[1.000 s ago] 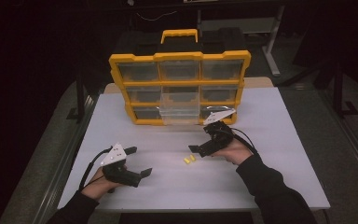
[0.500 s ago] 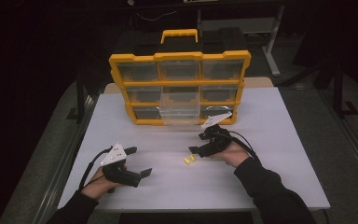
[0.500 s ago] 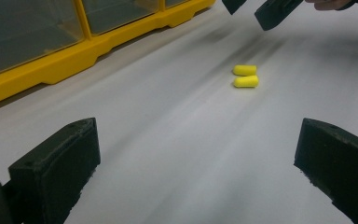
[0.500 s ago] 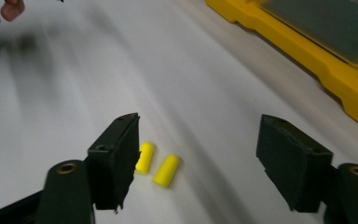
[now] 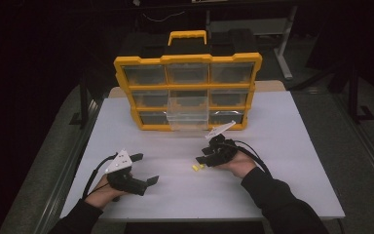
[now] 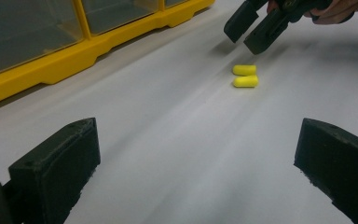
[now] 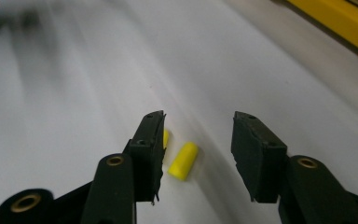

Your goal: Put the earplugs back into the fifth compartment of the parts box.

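Two small yellow earplugs [image 5: 195, 167] lie side by side on the white table [image 5: 292, 146]. My right gripper [image 5: 202, 159] hovers just beyond them, tilted down toward the table. In the right gripper view one earplug [image 7: 183, 161] lies below the gap between the jaws, and the other earplug [image 7: 166, 138] peeks out from behind the left jaw. The right gripper [image 7: 198, 128] is open; its jaws have just been closing and touch neither earplug. My left gripper [image 5: 146, 168] rests open at the front left, holding nothing, and points at the earplugs [image 6: 245, 75].
A yellow organiser case [image 5: 187, 61] with clear drawers stands at the back of the table. One clear drawer [image 5: 187, 114] is pulled out from its lower middle, just behind the right gripper. The table's edges drop into dark floor on all sides.
The right gripper's jaws have narrowed and it has edged slightly toward the earplugs. The left gripper has stayed put.
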The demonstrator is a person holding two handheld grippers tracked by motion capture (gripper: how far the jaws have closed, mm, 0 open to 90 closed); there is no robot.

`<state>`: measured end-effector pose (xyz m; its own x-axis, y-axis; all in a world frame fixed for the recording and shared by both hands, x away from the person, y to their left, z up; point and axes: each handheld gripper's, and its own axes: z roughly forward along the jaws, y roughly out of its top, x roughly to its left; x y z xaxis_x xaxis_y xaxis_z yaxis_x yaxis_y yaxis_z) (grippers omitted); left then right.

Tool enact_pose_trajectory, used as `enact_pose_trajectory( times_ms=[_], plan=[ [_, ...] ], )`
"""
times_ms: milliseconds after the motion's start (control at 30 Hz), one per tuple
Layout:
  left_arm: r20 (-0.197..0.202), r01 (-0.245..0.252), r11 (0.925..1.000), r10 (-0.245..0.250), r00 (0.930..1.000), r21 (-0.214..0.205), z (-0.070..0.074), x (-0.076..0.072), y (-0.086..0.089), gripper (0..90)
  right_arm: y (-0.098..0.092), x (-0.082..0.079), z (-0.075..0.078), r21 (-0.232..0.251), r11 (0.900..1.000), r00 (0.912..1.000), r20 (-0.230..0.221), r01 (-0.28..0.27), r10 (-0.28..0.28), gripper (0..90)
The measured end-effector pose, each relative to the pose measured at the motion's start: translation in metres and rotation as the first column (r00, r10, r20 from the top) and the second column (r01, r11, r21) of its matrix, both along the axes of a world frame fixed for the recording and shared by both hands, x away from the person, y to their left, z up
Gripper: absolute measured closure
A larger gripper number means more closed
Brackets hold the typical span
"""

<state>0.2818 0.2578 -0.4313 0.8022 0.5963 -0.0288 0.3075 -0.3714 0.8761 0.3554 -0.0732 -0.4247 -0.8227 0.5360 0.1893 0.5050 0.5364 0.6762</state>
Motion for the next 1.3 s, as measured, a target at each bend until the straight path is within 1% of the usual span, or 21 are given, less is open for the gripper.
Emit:
enact_pose_trajectory(
  times_ms=[300, 367, 467, 667, 833, 967, 1033, 1067, 1233, 1300],
  plan=[
    [0.000, 0.002, 1.0000, -0.002, 1.0000, 0.000, 0.000, 0.000, 0.000, 0.0, 0.005, -0.001, -0.007, -0.039, 0.9988, 0.9995, -0.015, -0.028, 0.028, 62.0],
    [0.000, 0.003, 1.0000, -0.003, 1.0000, 0.001, 0.000, 0.000, 0.000, 0.0, 0.006, -0.001, -0.009, -0.041, 0.9985, 0.9991, -0.020, -0.037, 0.037, 63.6],
    [0.000, 0.004, 1.0000, -0.004, 1.0000, 0.001, 0.000, 0.000, 0.000, 0.0, 0.007, -0.001, -0.010, -0.048, 0.9980, 0.9987, -0.032, -0.041, 0.040, 66.3],
    [-0.002, 0.006, 1.0000, -0.006, 1.0000, 0.001, 0.000, 0.000, -0.001, 0.0, 0.008, 0.000, -0.013, -0.067, 0.9967, 0.9982, -0.043, -0.045, 0.043, 68.9],
    [-0.002, 0.006, 1.0000, -0.006, 1.0000, 0.002, 0.000, 0.000, -0.001, 0.0, 0.008, 0.000, -0.015, -0.071, 0.9961, 0.9973, -0.055, -0.053, 0.049, 70.5],
    [-0.001, 0.006, 1.0000, -0.006, 1.0000, 0.003, 0.000, -0.001, -0.001, 0.0, 0.008, 0.001, -0.016, -0.068, 0.9967, 0.9972, -0.062, -0.045, 0.041, 73.6],
    [0.000, 0.007, 1.0000, -0.007, 1.0000, 0.003, 0.000, -0.001, -0.001, 0.0, 0.007, 0.001, -0.017, -0.066, 0.9967, 0.9974, -0.058, -0.047, 0.043, 75.3],
    [0.000, 0.007, 1.0000, -0.007, 1.0000, 0.003, 0.000, -0.001, -0.001, 0.0, 0.007, 0.001, -0.016, -0.068, 0.9967, 0.9972, -0.064, -0.043, 0.039, 76.0],
    [0.000, 0.009, 1.0000, -0.009, 1.0000, 0.003, 0.000, -0.001, -0.001, 0.0, 0.007, -0.001, -0.016, -0.067, 0.9968, 0.9972, -0.064, -0.044, 0.040, 80.0],
    [0.000, 0.009, 0.9999, -0.009, 1.0000, 0.004, 0.000, -0.001, -0.001, 0.0, 0.007, -0.001, -0.016, -0.065, 0.9969, 0.9972, -0.063, -0.045, 0.041, 80.3]
  ],
)
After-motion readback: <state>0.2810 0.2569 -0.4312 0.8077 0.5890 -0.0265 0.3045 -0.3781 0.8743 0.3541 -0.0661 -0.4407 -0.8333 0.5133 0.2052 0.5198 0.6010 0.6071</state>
